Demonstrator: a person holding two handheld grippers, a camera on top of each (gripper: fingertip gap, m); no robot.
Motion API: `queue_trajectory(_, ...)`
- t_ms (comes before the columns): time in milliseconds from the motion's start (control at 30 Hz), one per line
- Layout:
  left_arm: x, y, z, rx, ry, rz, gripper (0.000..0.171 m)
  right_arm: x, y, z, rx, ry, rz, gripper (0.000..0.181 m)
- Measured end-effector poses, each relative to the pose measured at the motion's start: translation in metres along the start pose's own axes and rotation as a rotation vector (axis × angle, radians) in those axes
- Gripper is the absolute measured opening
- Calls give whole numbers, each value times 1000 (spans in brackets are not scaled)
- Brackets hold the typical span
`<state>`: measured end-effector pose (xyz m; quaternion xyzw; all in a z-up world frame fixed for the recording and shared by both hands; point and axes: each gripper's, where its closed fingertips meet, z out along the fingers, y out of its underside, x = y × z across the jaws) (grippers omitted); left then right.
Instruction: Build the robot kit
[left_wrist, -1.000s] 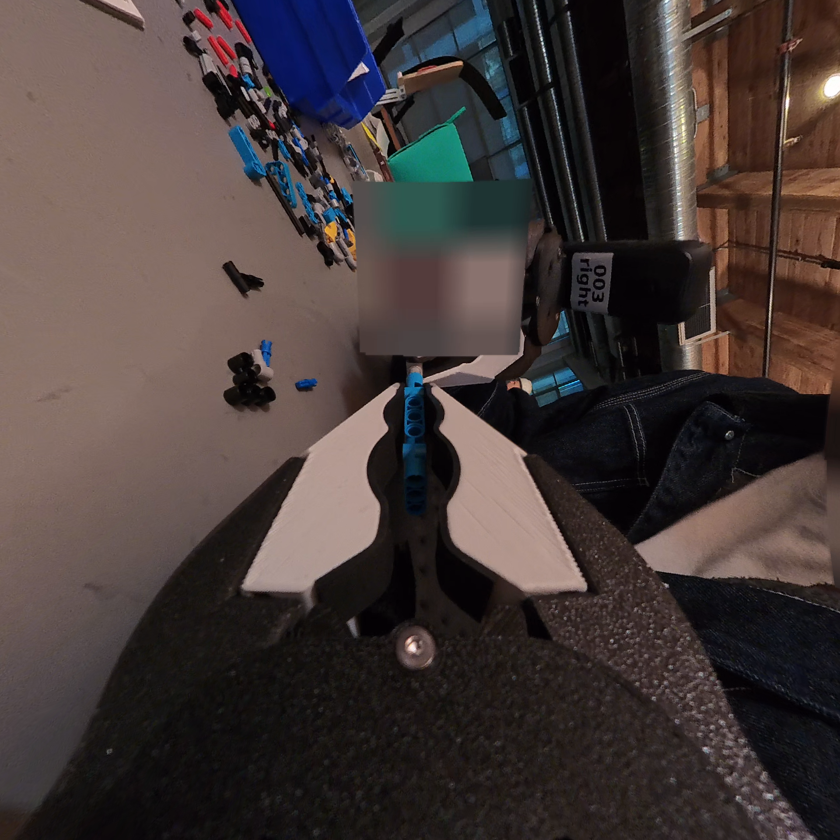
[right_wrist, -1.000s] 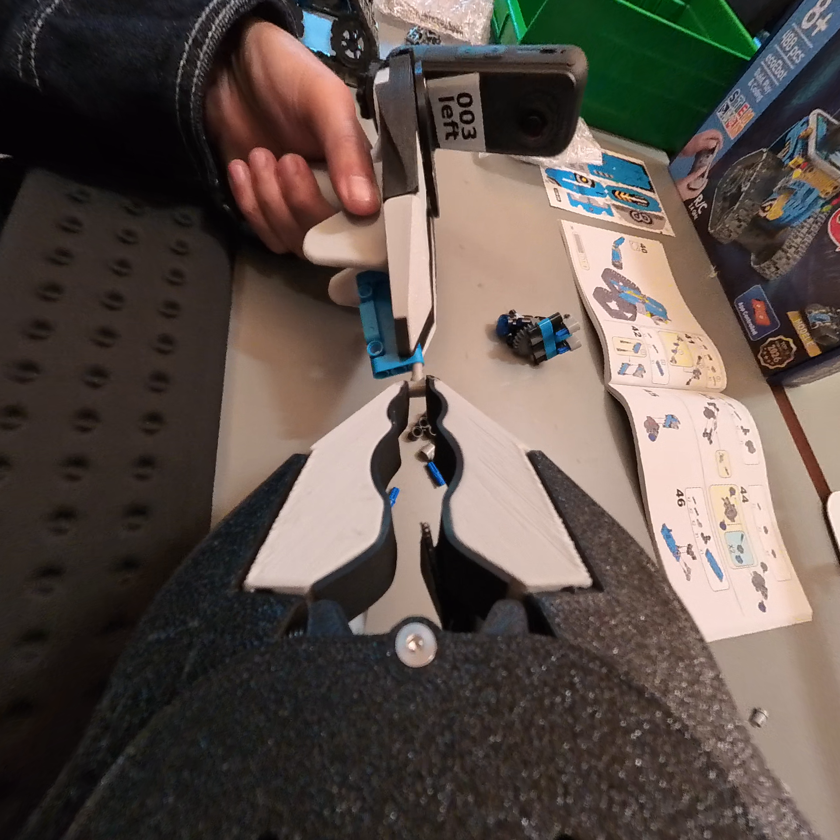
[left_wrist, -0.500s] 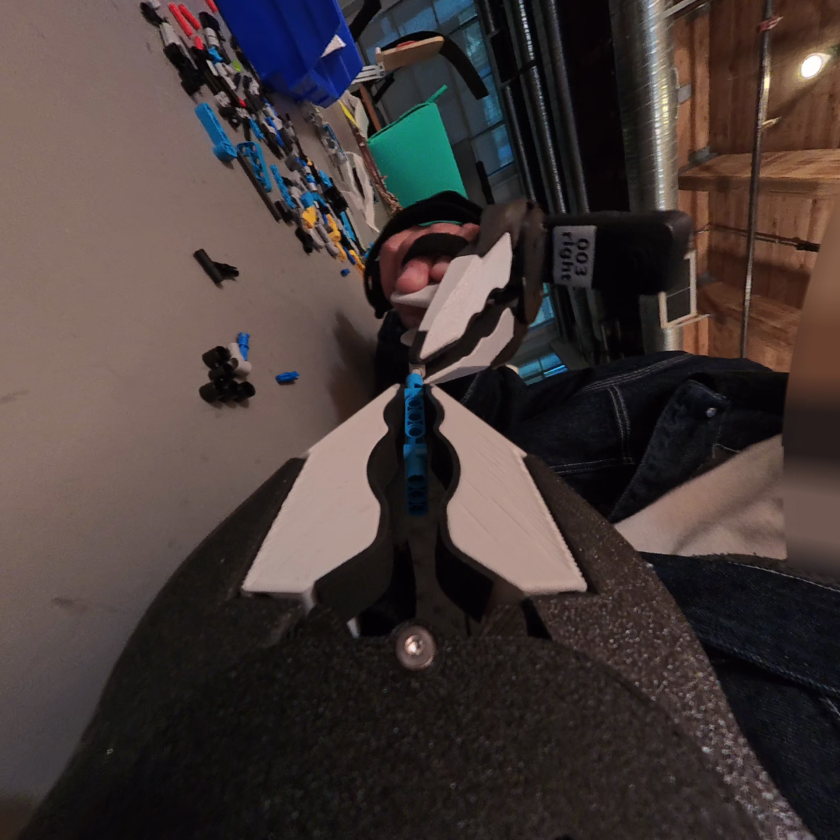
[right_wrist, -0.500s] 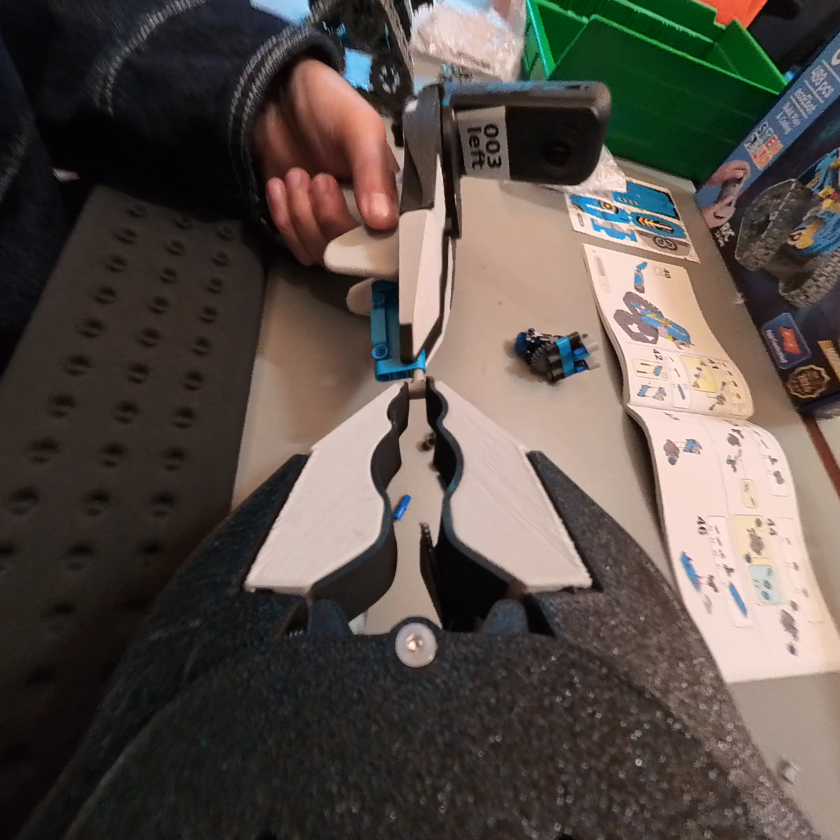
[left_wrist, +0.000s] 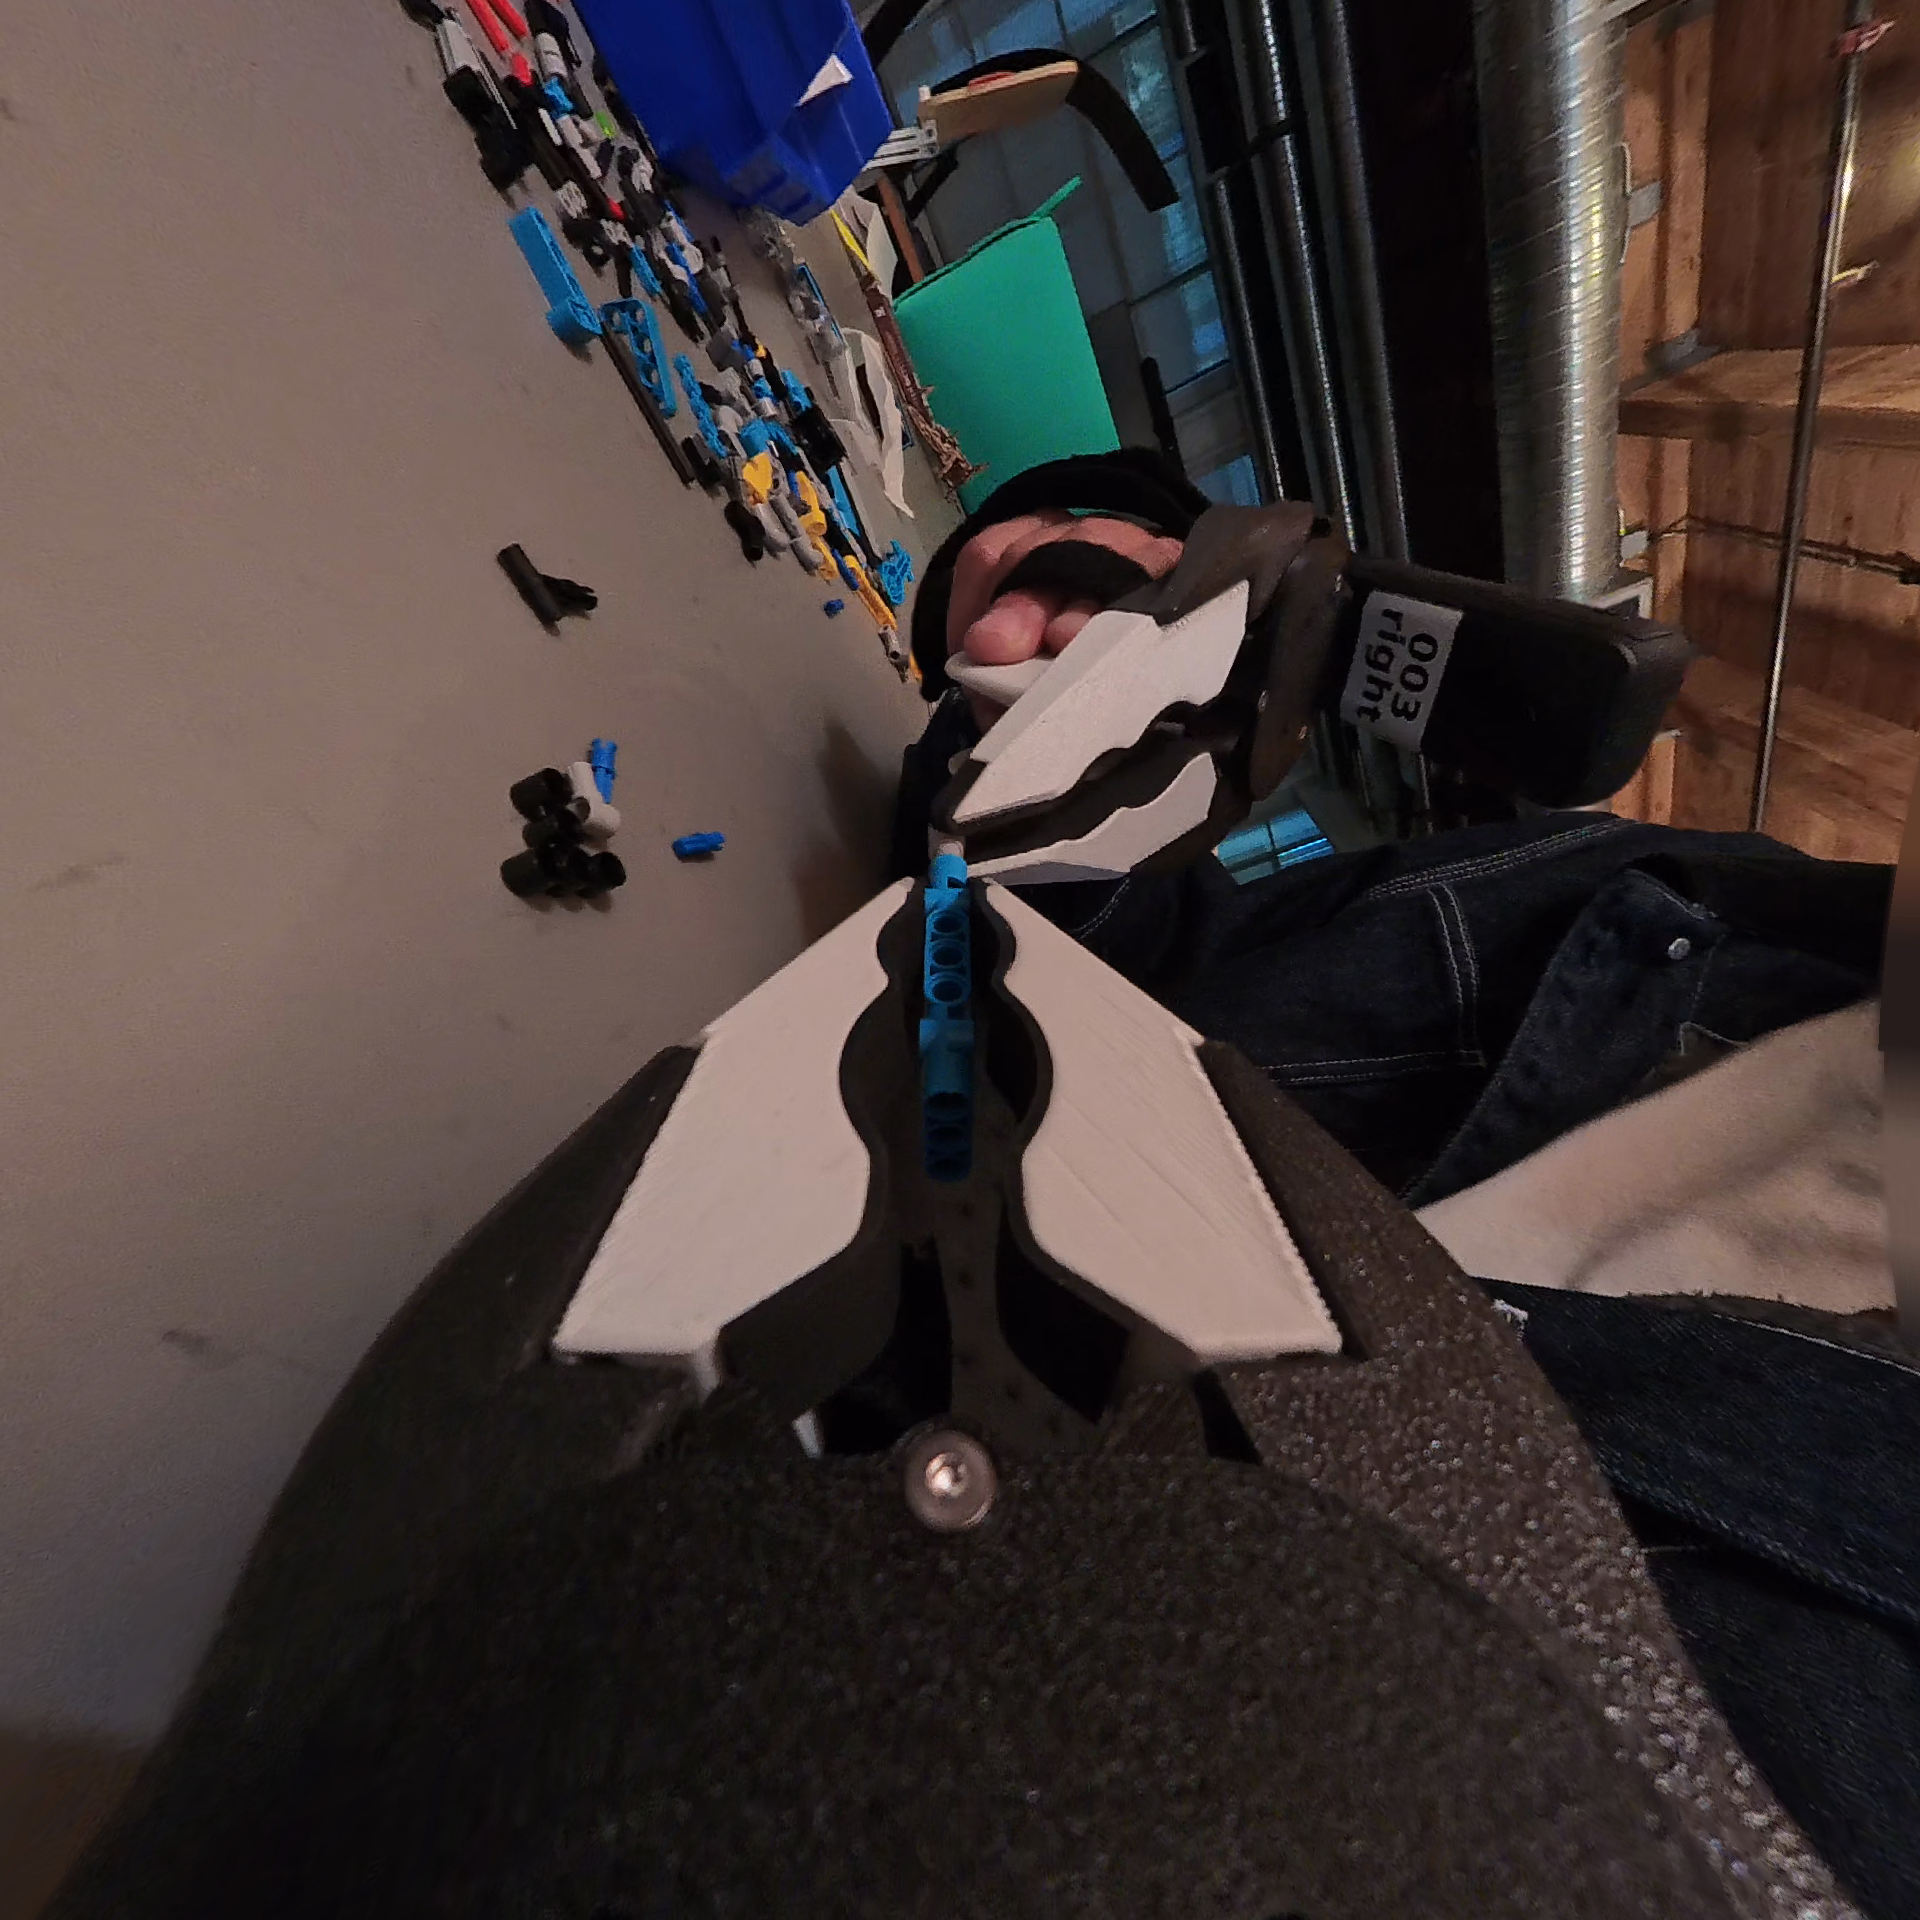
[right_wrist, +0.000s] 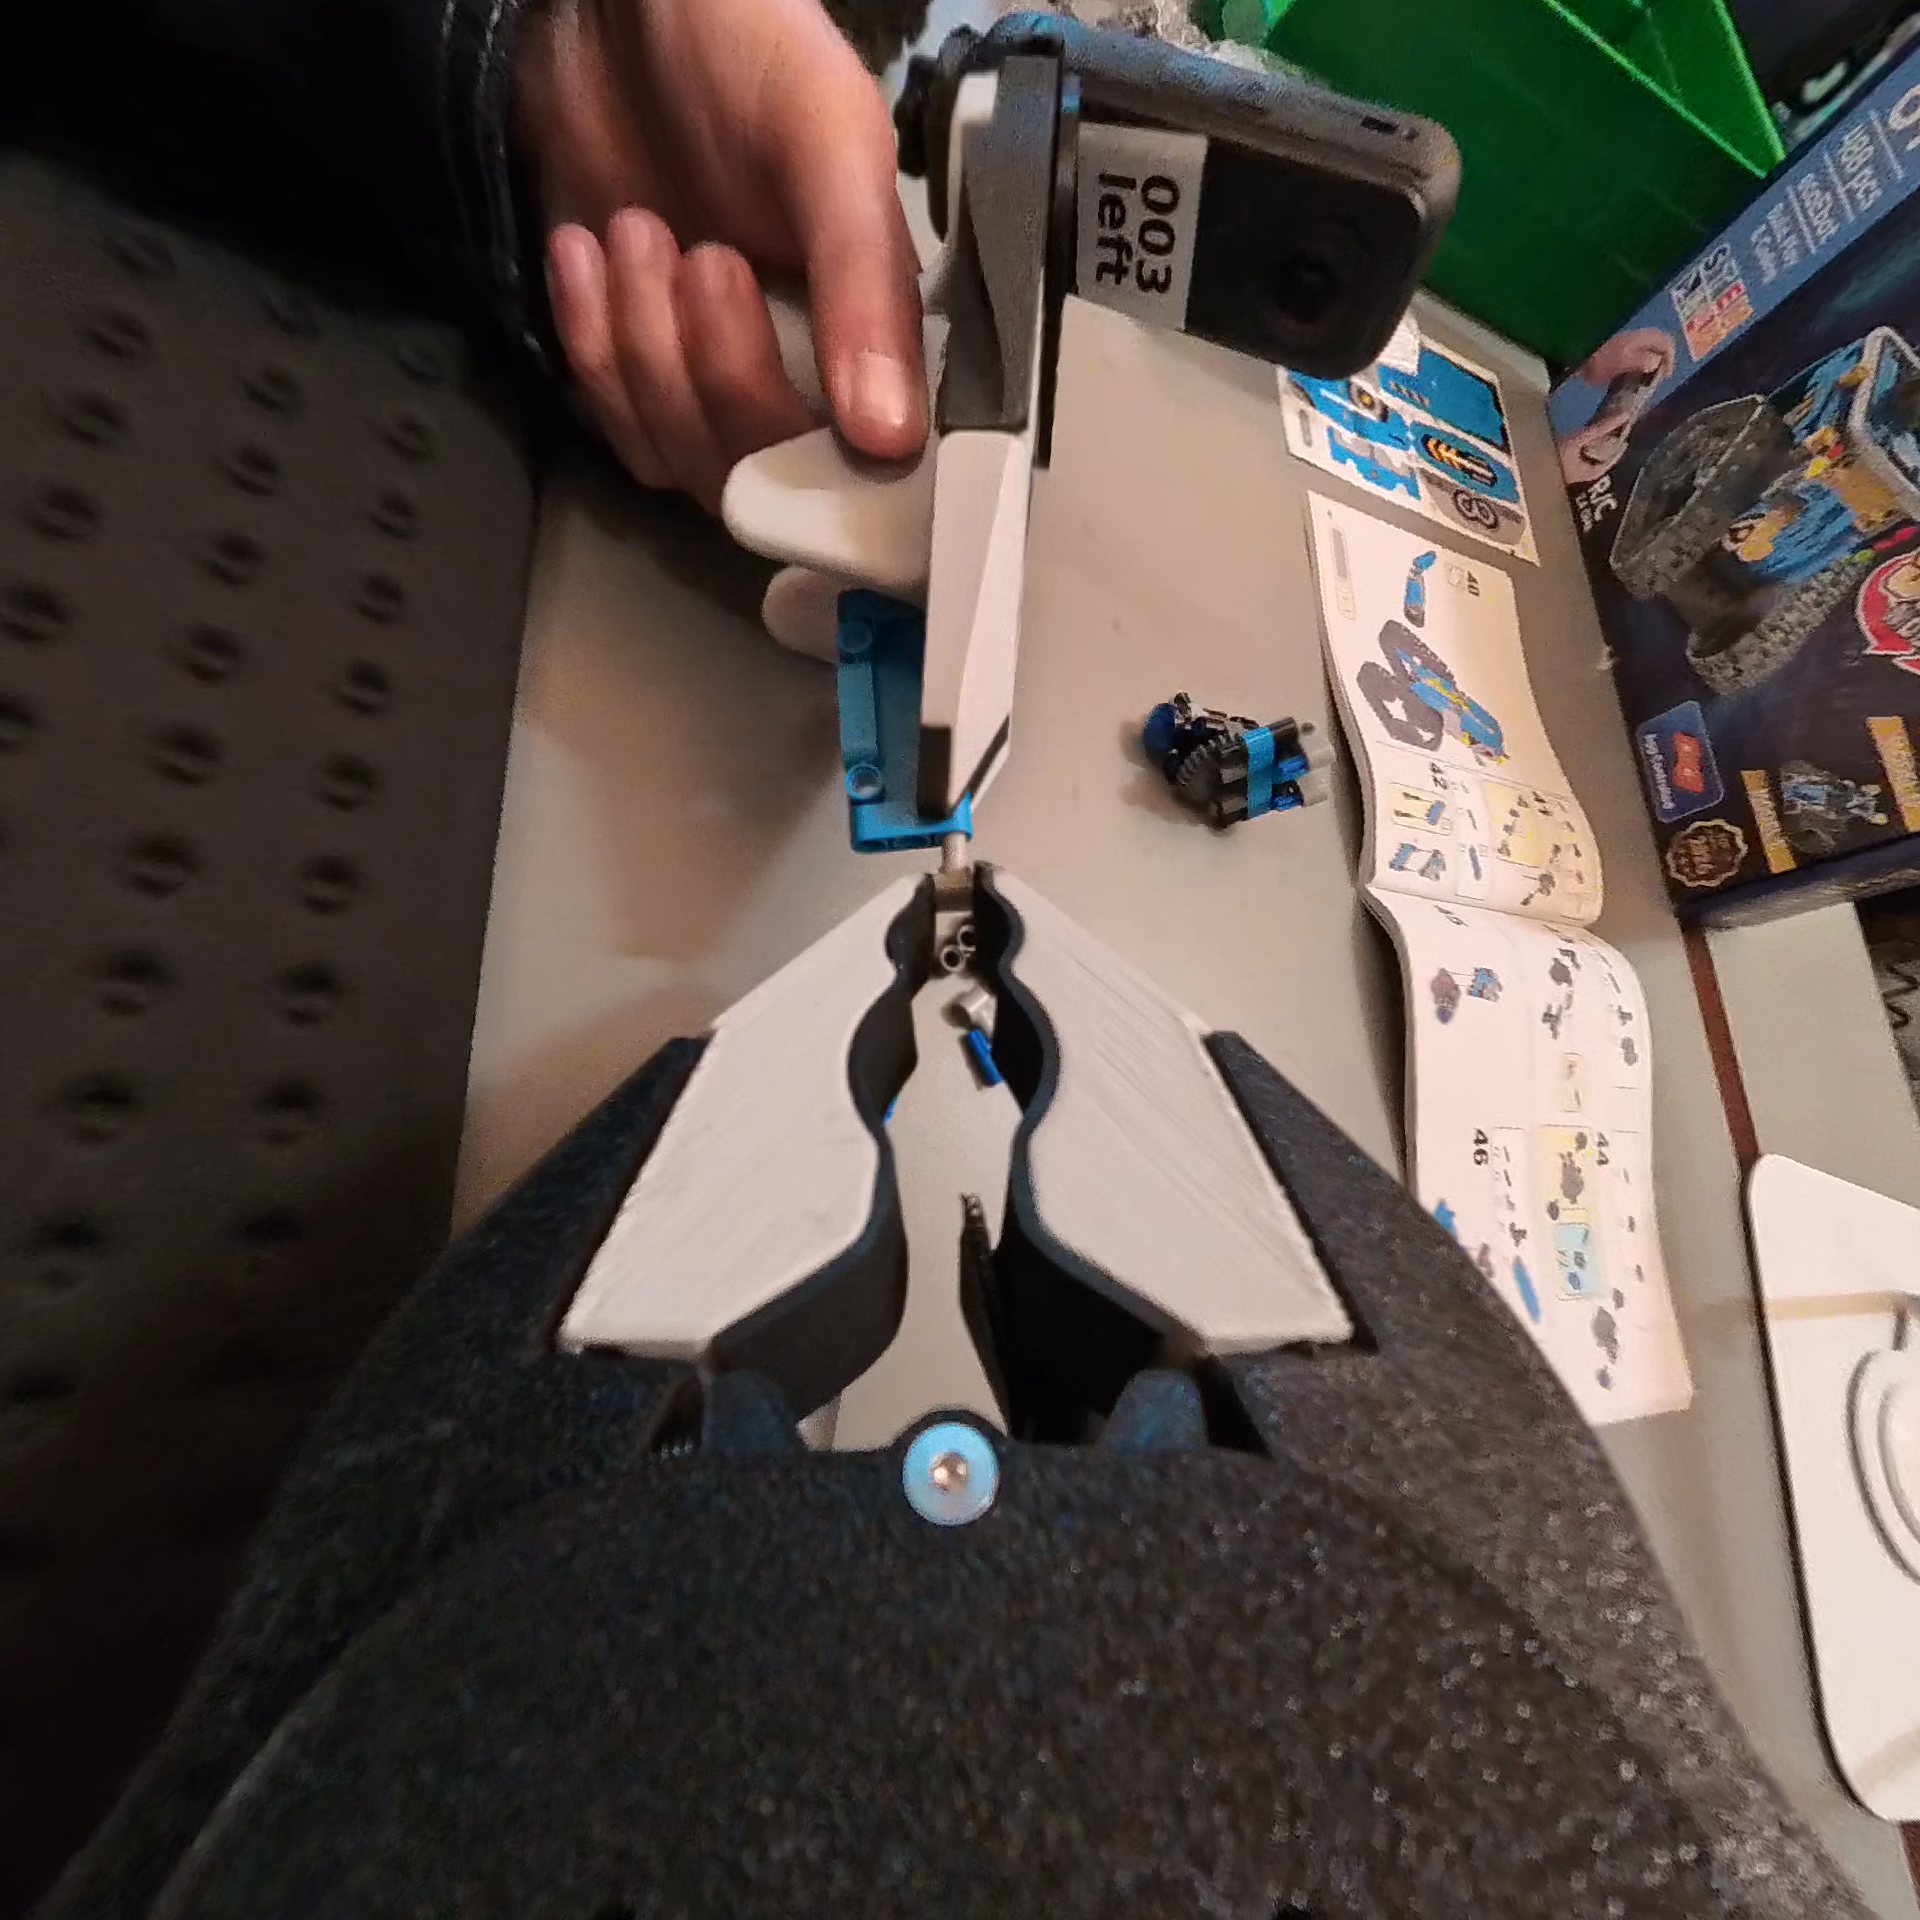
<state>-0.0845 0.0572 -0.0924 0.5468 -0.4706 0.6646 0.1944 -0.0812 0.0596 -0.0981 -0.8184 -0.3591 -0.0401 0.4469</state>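
The left gripper (left_wrist: 948, 894) is clenching a blue L-shaped beam (right_wrist: 883, 748) steady, while the right gripper (right_wrist: 958, 883) is grasping a grey pin (right_wrist: 953, 868) at its hole, above the bench (right_wrist: 1143, 582)

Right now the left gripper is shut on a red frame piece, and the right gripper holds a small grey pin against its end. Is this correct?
Not quite: the frame piece in the left gripper is blue, not red, as the right wrist view shows. The rest holds: the right gripper pinches a small grey pin against the piece's end.
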Motion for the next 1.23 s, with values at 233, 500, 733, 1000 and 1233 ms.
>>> queue_trajectory(233,0,-1,0,0,-8,20,5,1,-4,-1,46,-23,58,6)
queue_trajectory(500,5,4,2,-30,20,21,5,-5,-9,-5,147,-104,126,6)
queue_trajectory(733,7,2,6,-24,38,20,5,-4,-15,-7,188,-105,131,7)
queue_trajectory(1000,47,-3,-1,18,274,21,5,3,-46,-30,542,-263,408,7)
queue_trajectory(1233,84,-25,-10,175,495,7,7,43,-81,-62,901,-281,608,7)
